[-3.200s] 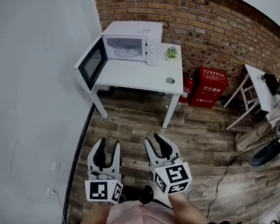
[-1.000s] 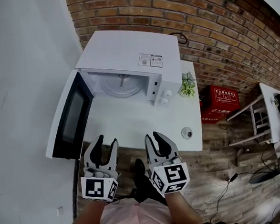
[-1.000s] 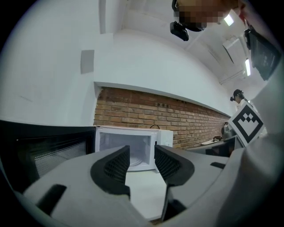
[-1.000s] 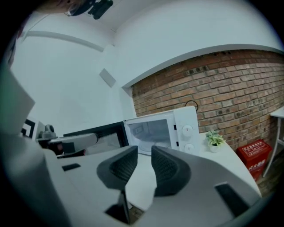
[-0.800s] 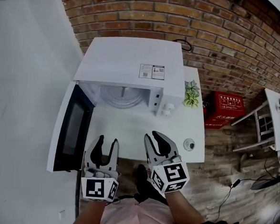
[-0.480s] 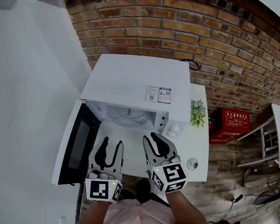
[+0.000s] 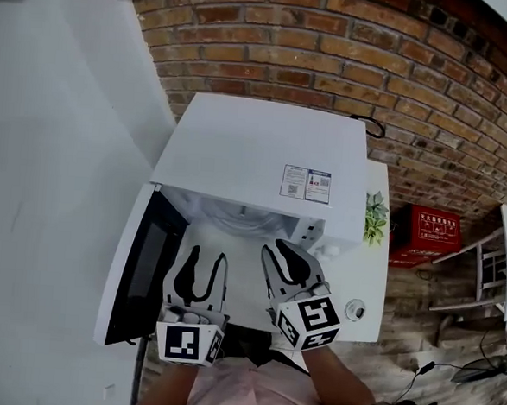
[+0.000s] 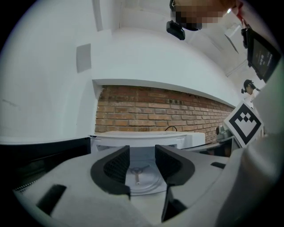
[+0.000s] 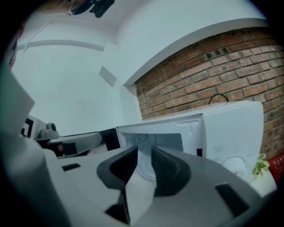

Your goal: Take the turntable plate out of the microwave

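The left hand-held gripper [image 7: 207,257] and right hand-held gripper [image 7: 278,249] point level at the open microwave [image 7: 265,155], jaws spread and empty, now nearer its turntable plate [image 8: 143,177] than a second ago.

Your left gripper [image 7: 207,256] and your right gripper [image 7: 278,247] are white with black ribbed pads inside the jaws, each carries a cube [image 7: 309,321] with black-and-white square markers, and you wear a pink garment [image 7: 249,396].
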{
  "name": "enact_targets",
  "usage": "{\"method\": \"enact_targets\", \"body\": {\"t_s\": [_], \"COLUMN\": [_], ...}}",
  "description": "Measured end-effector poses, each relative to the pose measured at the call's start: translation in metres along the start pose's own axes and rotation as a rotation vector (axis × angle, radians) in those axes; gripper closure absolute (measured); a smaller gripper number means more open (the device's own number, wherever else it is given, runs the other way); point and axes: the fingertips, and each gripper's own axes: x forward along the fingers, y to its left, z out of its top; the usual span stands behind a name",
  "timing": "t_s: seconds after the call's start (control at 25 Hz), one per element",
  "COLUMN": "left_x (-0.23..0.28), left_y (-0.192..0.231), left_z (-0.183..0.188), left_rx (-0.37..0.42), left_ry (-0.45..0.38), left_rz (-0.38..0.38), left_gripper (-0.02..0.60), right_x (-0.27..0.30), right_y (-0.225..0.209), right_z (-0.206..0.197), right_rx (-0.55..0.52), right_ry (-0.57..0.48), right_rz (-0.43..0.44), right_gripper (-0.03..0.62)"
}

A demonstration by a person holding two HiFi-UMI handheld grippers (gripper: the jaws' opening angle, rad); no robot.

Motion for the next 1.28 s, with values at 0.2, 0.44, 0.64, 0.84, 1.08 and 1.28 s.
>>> {"method": "enact_targets", "body": {"t_s": [0.2, 0.44, 0.64, 0.84, 1.08, 1.28], "left_x": [0.012, 0.027, 0.032, 0.038, 0.044, 0.044], "left_y": [0.012, 0.024, 0.024, 0.032, 0.045, 0.046], "left_z": [-0.026, -0.064, -0.095, -0.117, -0.122, -0.119], "left_rx": [-0.028, -0.057, -0.081, -0.078, -0.083, -0.079], "left_ry": [0.054, 0.112, 0.166, 0.213, 0.226, 0.229], "left_rz": [-0.017, -0.050, -0.096, -0.121, -0.120, -0.134], "left_gripper": [0.396, 0.402, 0.402, 0.402, 0.402, 0.402], "right_x": [0.016, 0.043, 0.054, 0.070, 0.088, 0.100], "right_y": [-0.003, -0.009, -0.013, -0.024, -0.033, -0.038], "right_z": [-0.030, -0.087, -0.132, -0.158, -0.164, -0.154], "right_rx": [0.039, 0.124, 0.263, 0.425, 0.897, 1.109], "right_ry": [0.079, 0.195, 0.271, 0.277, 0.162, 0.060], "right_rz": [-0.024, -0.053, -0.084, -0.113, -0.095, -0.044], "right_gripper": [0.491, 0.492, 0.491, 0.487, 0.435, 0.405]}}
